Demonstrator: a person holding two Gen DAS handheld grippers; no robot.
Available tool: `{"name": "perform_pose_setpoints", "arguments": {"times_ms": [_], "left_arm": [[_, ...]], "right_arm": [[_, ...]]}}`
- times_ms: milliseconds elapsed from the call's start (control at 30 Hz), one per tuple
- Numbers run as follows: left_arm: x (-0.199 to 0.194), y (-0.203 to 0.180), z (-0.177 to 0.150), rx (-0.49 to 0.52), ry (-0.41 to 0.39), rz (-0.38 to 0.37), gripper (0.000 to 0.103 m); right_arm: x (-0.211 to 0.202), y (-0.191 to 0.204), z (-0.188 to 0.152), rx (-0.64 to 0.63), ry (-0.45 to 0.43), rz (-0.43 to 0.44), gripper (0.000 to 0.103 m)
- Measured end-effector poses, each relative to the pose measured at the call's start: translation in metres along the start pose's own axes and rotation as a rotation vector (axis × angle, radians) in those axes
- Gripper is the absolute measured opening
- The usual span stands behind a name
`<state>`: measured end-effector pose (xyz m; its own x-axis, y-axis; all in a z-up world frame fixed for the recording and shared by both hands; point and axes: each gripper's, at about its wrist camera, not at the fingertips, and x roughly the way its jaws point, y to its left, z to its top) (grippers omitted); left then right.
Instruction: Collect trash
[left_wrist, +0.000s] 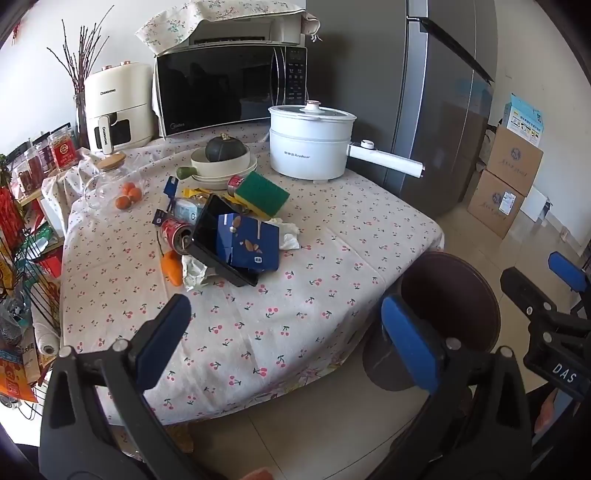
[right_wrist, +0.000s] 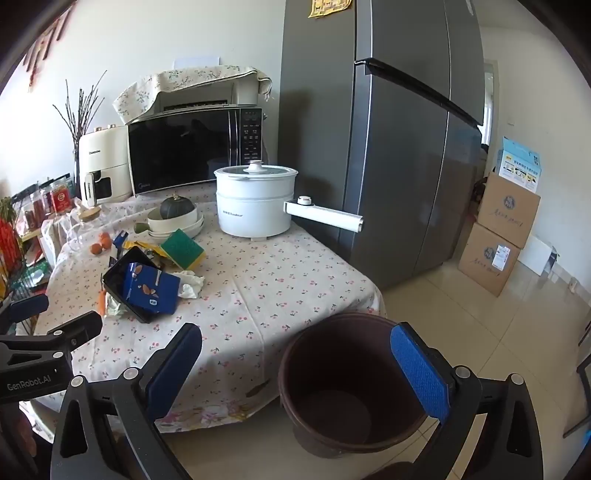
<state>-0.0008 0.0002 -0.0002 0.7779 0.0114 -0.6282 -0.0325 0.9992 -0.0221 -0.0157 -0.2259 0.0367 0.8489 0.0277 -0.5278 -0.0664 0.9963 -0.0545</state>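
Note:
A pile of trash lies on the left of the cherry-print table: a black tray holding a blue carton, a red can, crumpled tissue, crumpled paper and yellow wrappers. A brown bin stands empty on the floor at the table's near right corner. My left gripper hangs open over the table's front edge, short of the pile. My right gripper is open above the bin and table corner, holding nothing.
A green-yellow sponge, stacked bowls with a dark squash, a white electric pot, a glass jar with oranges, a microwave and an air fryer sit further back. A grey fridge and cardboard boxes stand right; a wire rack stands left.

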Motion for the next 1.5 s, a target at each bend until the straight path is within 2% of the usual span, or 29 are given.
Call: {"name": "perform_pose_setpoints", "arguments": {"times_ms": [267, 500, 1500], "left_arm": [[-0.001, 0.005, -0.003, -0.008, 0.053, -0.008, 0.103], [0.002, 0.016, -0.007, -0.024, 0.069, -0.014, 0.103], [0.005, 0.013, -0.01, -0.008, 0.079, -0.027, 0.103]], "right_arm": [[0.006, 0.007, 0.0, -0.024, 0.042, 0.004, 0.103], [0.005, 0.013, -0.002, -0.04, 0.031, 0.004, 0.103], [0.011, 0.016, -0.005, -0.034, 0.053, 0.019, 0.103]]}}
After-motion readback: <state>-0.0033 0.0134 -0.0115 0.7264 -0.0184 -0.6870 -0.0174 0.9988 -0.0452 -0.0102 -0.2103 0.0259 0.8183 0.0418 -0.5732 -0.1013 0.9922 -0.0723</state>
